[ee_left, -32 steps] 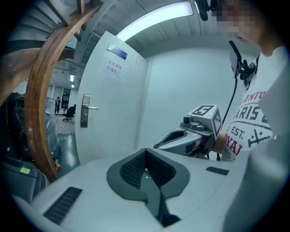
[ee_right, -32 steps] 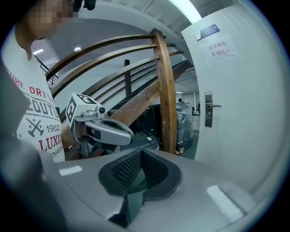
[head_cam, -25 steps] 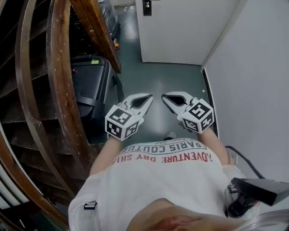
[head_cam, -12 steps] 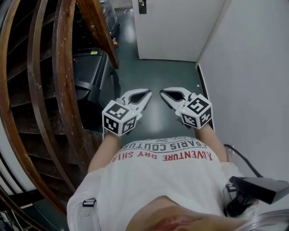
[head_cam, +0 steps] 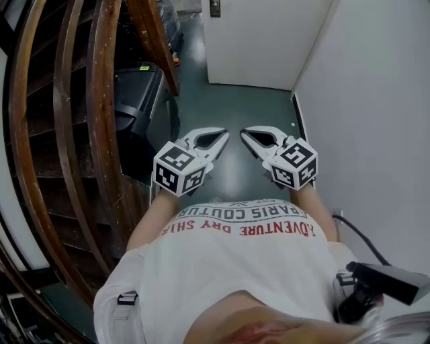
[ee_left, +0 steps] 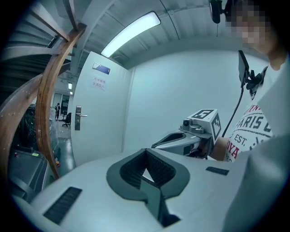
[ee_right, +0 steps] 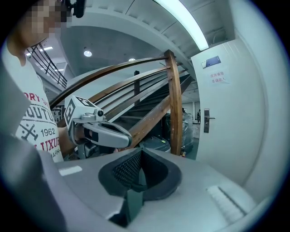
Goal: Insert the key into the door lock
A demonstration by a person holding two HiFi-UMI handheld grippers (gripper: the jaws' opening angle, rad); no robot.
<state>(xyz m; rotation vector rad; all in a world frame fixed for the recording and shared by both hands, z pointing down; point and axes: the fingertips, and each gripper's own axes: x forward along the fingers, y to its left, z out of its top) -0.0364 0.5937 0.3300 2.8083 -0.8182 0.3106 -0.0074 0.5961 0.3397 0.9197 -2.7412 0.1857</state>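
Shifted up-frame: left gripper [head_cam: 224, 136], right gripper [head_cam: 244, 134] | jaws both together, empty | door [head_cam: 269, 40] ahead

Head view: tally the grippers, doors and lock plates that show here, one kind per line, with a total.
Grippers: 2, the left gripper and the right gripper, both shut with nothing between the jaws
White door: 1
Dark lock plate on that door: 1
Total: 4
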